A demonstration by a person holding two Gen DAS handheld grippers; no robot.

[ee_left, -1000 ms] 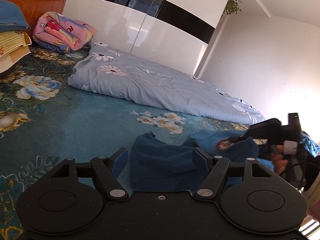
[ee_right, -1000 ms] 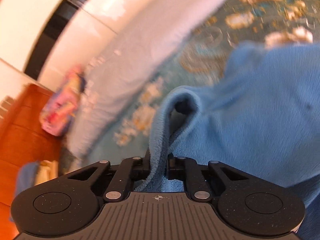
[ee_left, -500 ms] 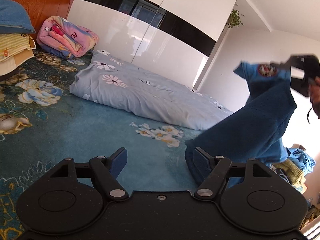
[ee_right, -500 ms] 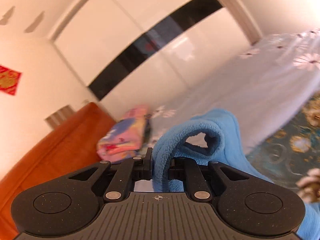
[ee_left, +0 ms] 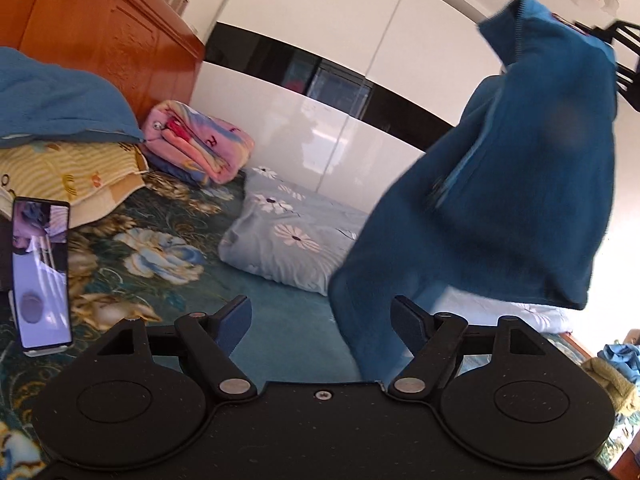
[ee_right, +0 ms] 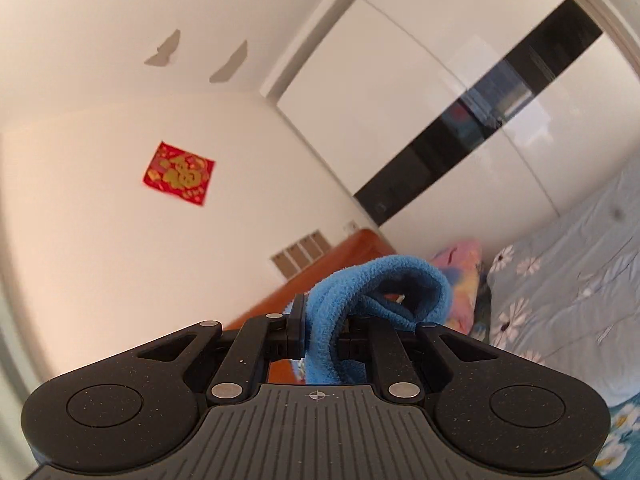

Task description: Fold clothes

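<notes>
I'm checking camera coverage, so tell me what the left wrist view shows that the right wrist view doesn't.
Only the left wrist view shows the open left gripper, the phone, the stacked pillows and the whole blue fleece garment hanging from above. Only the right wrist view shows the right gripper shut on the garment's edge, and the red wall decoration. Both show the pink folded blanket, the grey floral quilt, the wardrobe and the headboard.

My right gripper (ee_right: 320, 330) is closed on a fold of the blue fleece garment (ee_right: 384, 292). At ten o'clock I see a red paper decoration (ee_right: 179, 178) on the wall.
</notes>
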